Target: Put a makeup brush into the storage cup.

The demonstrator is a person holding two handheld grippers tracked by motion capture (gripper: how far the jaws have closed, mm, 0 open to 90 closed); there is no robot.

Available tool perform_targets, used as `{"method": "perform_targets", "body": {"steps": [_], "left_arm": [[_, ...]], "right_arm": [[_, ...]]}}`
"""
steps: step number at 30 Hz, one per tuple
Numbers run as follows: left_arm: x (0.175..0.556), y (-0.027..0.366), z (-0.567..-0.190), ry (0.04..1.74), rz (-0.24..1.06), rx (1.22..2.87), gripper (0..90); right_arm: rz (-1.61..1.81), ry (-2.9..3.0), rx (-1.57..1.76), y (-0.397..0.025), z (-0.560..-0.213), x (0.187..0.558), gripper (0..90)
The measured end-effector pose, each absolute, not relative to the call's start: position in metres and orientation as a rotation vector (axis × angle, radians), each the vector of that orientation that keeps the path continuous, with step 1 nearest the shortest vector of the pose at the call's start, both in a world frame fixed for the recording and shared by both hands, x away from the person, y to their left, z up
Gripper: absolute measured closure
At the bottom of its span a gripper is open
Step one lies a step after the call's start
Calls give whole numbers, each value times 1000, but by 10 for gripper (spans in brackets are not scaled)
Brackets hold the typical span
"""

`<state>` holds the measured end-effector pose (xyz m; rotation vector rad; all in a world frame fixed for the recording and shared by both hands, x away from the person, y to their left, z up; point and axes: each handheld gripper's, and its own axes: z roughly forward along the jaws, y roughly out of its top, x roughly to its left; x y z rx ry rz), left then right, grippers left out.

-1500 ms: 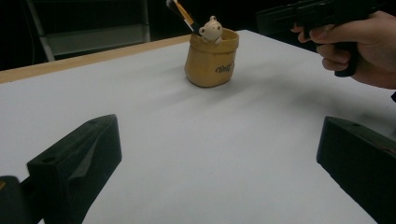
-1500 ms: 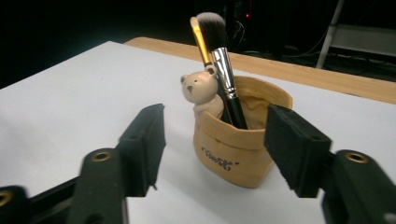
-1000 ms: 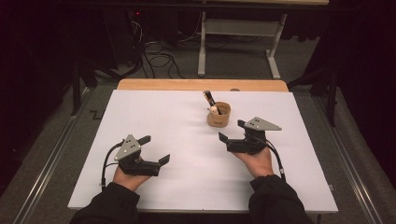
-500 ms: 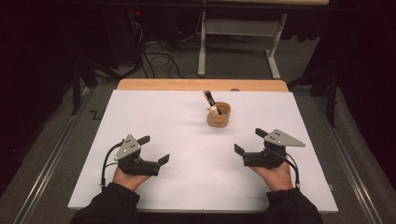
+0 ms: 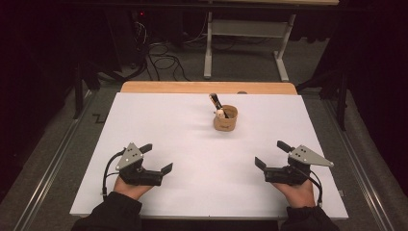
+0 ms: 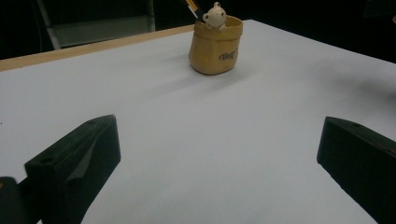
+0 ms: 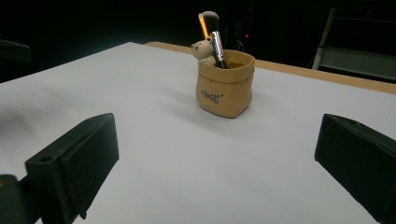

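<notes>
Tan pouch (image 7: pixel 225 84) reveals its brush (image 7: pixel 214 35) in the right gripper view; both grippers' jaws gape empty.

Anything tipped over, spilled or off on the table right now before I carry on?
Nothing stands out. The tan pouch stands upright on the white table, with the makeup brush and small bear figure sticking out of its top. Both the left gripper and right gripper sit open, well apart from it.

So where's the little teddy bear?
The bear peeks out of the tan pouch beside a brush, at the table's far middle.
</notes>
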<state>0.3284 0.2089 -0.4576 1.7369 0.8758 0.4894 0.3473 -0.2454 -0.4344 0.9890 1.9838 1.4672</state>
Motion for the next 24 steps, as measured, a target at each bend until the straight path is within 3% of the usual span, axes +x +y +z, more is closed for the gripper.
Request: {"method": "perform_targets", "body": {"steps": [24], "left_arm": [[329,213,-457,887,494,1724,2]], "right_arm": [[1461,1995,996,-243,-439,350,6]]}}
